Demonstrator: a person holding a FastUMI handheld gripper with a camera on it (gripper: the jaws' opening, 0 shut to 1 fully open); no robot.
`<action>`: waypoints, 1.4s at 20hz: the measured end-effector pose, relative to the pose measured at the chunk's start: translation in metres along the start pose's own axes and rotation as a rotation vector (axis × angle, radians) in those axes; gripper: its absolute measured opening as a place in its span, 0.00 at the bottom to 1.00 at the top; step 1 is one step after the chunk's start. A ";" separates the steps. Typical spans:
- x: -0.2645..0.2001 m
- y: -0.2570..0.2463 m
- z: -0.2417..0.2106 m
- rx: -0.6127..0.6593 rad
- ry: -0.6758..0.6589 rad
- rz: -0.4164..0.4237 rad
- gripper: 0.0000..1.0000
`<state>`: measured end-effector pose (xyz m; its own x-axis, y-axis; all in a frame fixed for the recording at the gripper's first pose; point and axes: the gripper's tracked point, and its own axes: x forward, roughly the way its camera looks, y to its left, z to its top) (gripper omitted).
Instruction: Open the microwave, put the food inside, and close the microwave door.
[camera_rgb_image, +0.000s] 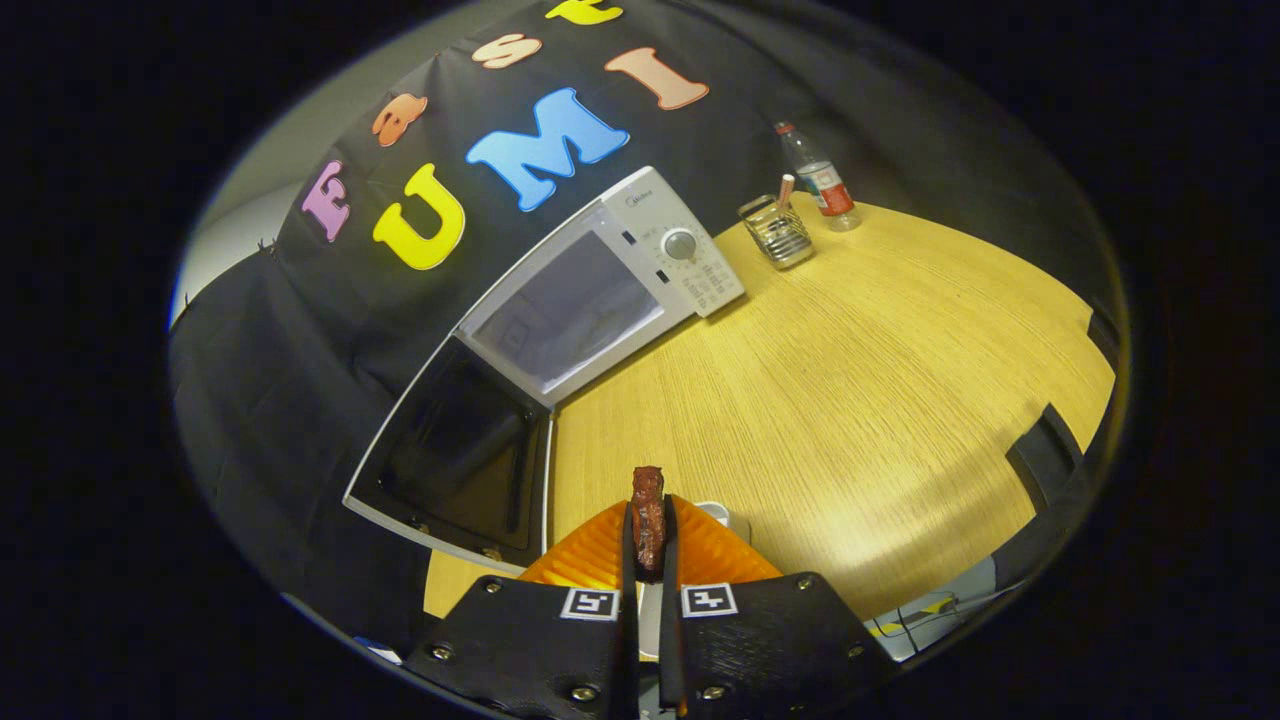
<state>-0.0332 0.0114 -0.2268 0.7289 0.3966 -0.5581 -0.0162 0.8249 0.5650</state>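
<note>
My gripper (648, 530) is shut on a dark reddish-brown piece of food (648, 515), which stands pinched between both fingers and pokes out past their tips. Beyond the fingers and to the left stands a white microwave (640, 255) on the wooden table (860, 400). Its door (460, 455) is swung wide open toward me, and the pale cavity (575, 310) shows behind it. The control panel with a round knob (680, 244) sits at the microwave's right end. The gripper hovers above the table, short of the open cavity.
A clear plastic bottle with a red label (822, 180) and a wire mesh holder (778, 232) stand on the table beyond the microwave's right end. A white object (722, 514) peeks out under the fingers. The table's edge curves round at the right.
</note>
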 end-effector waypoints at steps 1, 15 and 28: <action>0.003 0.008 0.011 -0.005 -0.012 0.013 0.08; 0.082 0.097 0.094 -0.071 -0.112 0.139 0.08; 0.170 0.122 0.123 -0.066 -0.206 0.153 0.08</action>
<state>0.1727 0.1303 -0.1781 0.8381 0.4345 -0.3298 -0.1771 0.7886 0.5889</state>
